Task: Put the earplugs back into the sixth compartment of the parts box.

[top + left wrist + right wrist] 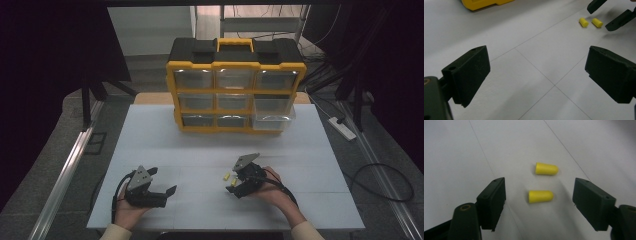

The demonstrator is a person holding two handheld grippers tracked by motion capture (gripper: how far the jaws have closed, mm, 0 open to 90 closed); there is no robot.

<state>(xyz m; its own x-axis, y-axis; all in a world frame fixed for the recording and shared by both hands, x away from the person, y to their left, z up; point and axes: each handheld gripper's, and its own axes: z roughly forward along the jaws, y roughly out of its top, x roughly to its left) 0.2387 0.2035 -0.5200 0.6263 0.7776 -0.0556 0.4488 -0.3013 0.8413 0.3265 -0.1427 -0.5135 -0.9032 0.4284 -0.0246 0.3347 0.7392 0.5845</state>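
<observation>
Two yellow foam earplugs (227,176) lie side by side on the white table (200,150). My right gripper (234,181) is open, low over the table, its jaws on either side of them. In the right gripper view the nearer earplug (540,196) lies between the jaws of my right gripper (539,183) and the farther earplug (546,168) just beyond their tips. My left gripper (163,181) rests open and empty at the front left. The left gripper view has my left gripper (536,62) wide open, with both earplugs (590,22) and my right gripper (609,12) farther off.
A yellow and black organizer (235,85) with several clear drawers stands at the table's back centre. Its lower right drawer (272,120) is pulled out. A corner of the organizer (484,3) appears in the left gripper view. A power strip (342,127) lies on the floor at right.
</observation>
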